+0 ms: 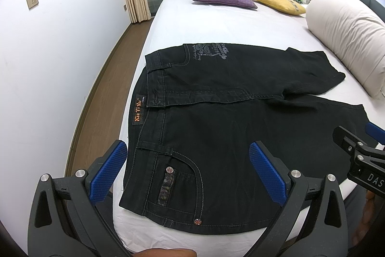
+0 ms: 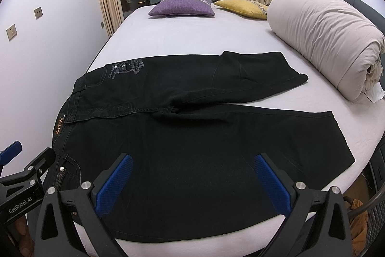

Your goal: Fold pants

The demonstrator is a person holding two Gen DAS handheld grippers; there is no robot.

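Observation:
Black pants lie spread on the white bed, waistband at the left, both legs running right. The far leg is shorter-looking, its end bunched near the rolled duvet. My left gripper hovers open over the near hip pocket at the waistband end, nothing between its blue pads. My right gripper hovers open over the near leg's thigh, empty too. Each gripper shows at the edge of the other's view: the right gripper and the left gripper.
A rolled cream duvet lies along the right side of the bed. A purple cushion and a yellow cushion sit at the far end. A white wall and wooden floor run along the left bed edge.

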